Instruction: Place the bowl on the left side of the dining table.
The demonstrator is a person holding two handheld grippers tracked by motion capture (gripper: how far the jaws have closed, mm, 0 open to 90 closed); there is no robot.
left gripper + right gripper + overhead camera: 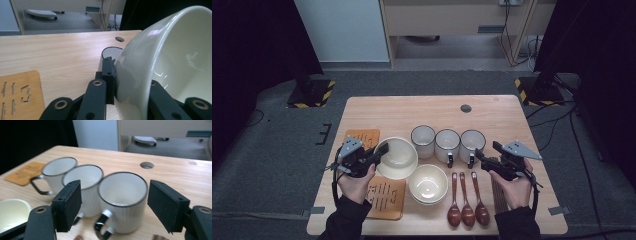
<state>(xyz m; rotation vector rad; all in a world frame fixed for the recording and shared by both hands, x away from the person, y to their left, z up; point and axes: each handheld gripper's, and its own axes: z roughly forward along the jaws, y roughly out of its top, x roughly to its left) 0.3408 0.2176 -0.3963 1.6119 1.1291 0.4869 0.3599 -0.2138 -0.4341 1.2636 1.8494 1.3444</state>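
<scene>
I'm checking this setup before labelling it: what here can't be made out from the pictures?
- Cream bowl, left gripper view: its far side is cut off by the right edge; one jaw of the left tongs sits hidden inside it.
- Nearest mug, right gripper view: handle cut off by the bottom edge, outline blurred by motion.
- Wooden spoons, high view: too small to tell their finish.
- Carved coaster, high view: the forearm covers its left edge.

- On your table point(412, 110), a round cable hole point(466, 108) sits toward 12 o'clock, near the far edge.
- Near the centre, a white mug point(423, 140) has a second mug point(447, 145) just at its 3 o'clock.
- At 6 o'clock you have a stack of cream bowls point(427, 184).
- At 5 o'clock, three brown spoons point(467, 200) lie side by side.
- One wooden mat point(362, 136) lies at 9 o'clock, another mat point(384, 197) at 7 o'clock.
</scene>
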